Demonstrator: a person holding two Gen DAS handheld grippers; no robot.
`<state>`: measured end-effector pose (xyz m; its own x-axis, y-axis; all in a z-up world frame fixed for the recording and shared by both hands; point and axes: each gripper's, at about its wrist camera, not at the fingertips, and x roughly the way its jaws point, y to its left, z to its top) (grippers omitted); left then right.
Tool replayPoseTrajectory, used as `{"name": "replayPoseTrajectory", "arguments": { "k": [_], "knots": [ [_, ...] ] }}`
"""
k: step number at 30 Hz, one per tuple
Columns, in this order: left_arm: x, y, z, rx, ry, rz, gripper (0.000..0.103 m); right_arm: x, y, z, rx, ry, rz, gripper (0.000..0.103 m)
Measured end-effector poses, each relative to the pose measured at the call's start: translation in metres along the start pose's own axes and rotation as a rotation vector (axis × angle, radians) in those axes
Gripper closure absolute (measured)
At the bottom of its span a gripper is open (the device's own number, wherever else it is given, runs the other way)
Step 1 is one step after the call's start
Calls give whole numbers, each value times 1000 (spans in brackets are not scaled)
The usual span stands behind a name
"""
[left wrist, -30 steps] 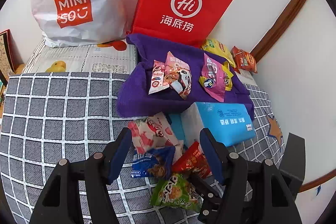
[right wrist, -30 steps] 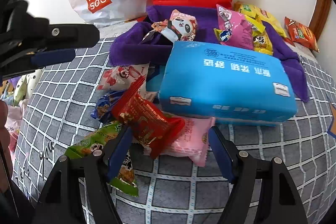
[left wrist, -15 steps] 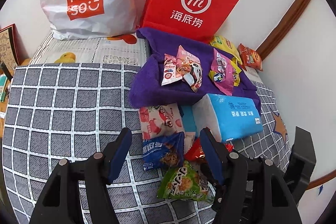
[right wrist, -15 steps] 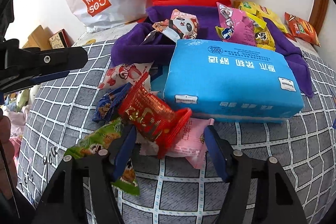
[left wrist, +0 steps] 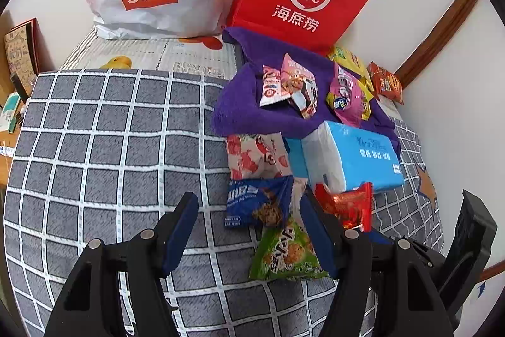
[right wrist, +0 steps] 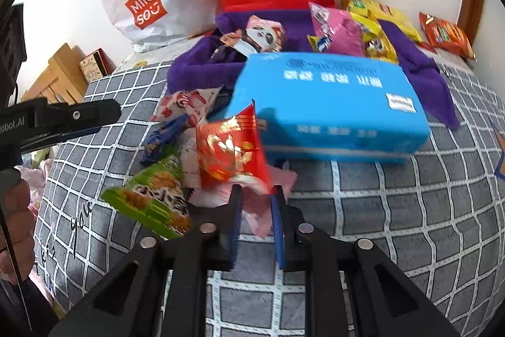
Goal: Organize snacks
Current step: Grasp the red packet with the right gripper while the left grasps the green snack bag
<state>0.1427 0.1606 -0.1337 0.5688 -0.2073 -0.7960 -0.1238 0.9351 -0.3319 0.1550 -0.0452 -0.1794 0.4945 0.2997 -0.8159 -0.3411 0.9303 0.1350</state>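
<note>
While right gripper [right wrist: 256, 195] jaws just closed, pinching red snack packet [right wrist: 230, 152] near bed's [left wrist: 104, 147] front edge, left gripper [left wrist: 249, 229] spread, empty. Green packet [left wrist: 285, 251], blue packet [left wrist: 257, 204] unsorted; several snacks on purple towel [left wrist: 240, 109] toward back edge.

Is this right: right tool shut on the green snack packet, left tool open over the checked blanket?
Not quite. The right tool, whose jaws have just been closing, is shut on the red snack packet, not the green snack packet, which lies to its left; the right wrist view shows it. The left tool is open over the checked blanket.
</note>
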Motion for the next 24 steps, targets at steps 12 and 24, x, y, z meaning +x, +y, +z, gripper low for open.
{"name": "replayPoseTrajectory", "arguments": {
  "k": [12, 24],
  "knots": [
    [1, 0, -6, -18, 9, 5, 38, -23, -4, 12, 26, -82, 119, 33],
    [4, 18, -14, -56, 21, 18, 38, 24, 26, 26, -34, -17, 49, 56]
  ]
}}
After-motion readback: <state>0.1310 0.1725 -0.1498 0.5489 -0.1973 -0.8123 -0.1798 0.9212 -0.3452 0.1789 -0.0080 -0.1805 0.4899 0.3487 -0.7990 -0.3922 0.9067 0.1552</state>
